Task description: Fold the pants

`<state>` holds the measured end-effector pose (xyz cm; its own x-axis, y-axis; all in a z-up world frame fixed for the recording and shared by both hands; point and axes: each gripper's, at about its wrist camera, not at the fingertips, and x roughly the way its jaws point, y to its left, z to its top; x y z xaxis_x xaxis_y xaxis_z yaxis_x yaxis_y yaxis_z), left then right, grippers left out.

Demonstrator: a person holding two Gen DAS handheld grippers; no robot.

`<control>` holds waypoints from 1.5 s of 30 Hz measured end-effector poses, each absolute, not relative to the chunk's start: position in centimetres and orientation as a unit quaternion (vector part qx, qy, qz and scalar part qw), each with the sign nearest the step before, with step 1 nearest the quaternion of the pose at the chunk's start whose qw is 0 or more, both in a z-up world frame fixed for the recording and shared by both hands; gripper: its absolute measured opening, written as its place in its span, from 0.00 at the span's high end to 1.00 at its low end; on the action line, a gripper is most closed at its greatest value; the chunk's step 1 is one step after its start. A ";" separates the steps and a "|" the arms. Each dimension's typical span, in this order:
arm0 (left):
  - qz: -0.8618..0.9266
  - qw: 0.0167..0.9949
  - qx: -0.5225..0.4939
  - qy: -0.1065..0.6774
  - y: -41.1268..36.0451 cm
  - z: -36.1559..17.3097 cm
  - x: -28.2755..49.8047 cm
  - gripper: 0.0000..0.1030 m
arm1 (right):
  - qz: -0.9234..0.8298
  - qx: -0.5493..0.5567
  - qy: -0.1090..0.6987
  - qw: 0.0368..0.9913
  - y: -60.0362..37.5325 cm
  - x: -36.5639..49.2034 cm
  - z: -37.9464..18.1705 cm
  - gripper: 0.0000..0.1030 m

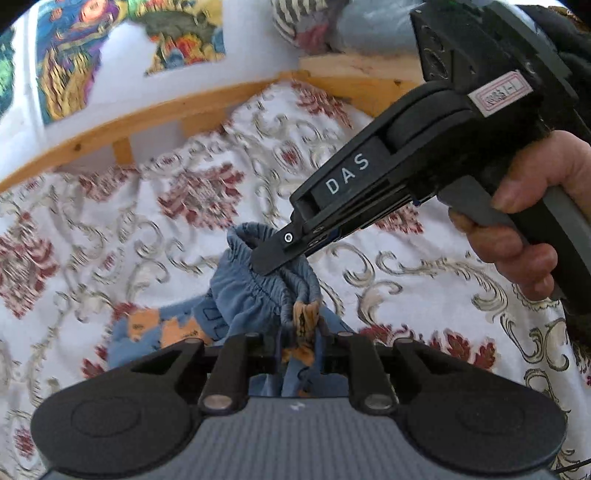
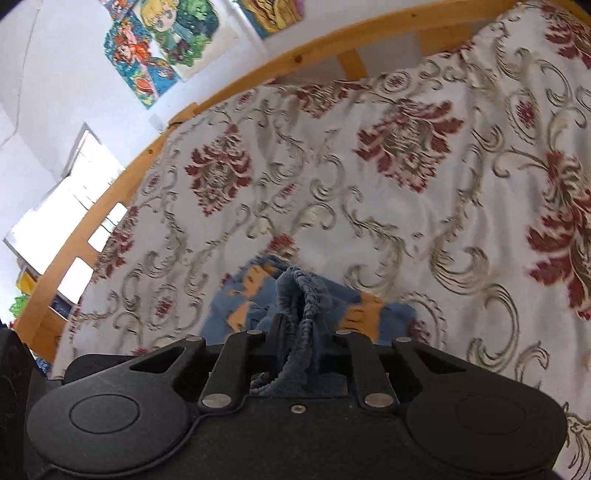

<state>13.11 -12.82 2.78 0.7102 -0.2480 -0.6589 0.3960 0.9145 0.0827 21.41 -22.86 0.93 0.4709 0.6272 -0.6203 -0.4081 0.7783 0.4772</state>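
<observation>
Small blue pants [image 1: 243, 291] with an elastic waistband and orange print hang bunched above the bed. My left gripper [image 1: 300, 332] is shut on an orange-printed edge of the pants. My right gripper [image 1: 271, 254] comes in from the upper right in the left wrist view and is shut on the gathered waistband. In the right wrist view the right gripper [image 2: 301, 325] pinches the waistband [image 2: 306, 295], and the rest of the pants [image 2: 243, 295] droop onto the bedspread below.
A white bedspread [image 2: 332, 166] with red and grey floral scrolls covers the bed. A wooden bed rail [image 1: 155, 114] runs along the far side, also in the right wrist view [image 2: 122, 177]. Colourful posters [image 2: 159, 40] hang on the wall. Piled clothes [image 1: 314, 26] lie beyond the rail.
</observation>
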 end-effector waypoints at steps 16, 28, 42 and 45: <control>-0.219 0.903 0.056 0.365 -12.8 -0.8 14.0 0.55 | 0.249 0.126 0.408 0.870 -25.0 20.2 -1.6 0.76; -0.121 0.919 -0.024 0.374 -2.9 3.1 13.7 0.30 | 0.193 0.051 0.365 0.909 -20.2 13.4 -1.1 0.57; -0.045 0.893 -0.075 0.442 0.8 -0.7 15.0 0.26 | 0.157 0.067 0.365 0.915 -21.4 11.1 -2.0 0.94; -0.042 0.890 -0.073 0.449 0.9 -1.2 14.7 0.26 | 0.165 0.097 0.358 0.914 -21.3 11.5 -1.5 0.69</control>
<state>14.75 0.92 -1.24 0.5931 -0.1394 -0.7930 0.0086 0.9859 -0.1668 11.49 -21.32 -1.54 0.6891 0.3718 -0.6220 -0.2322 0.9264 0.2965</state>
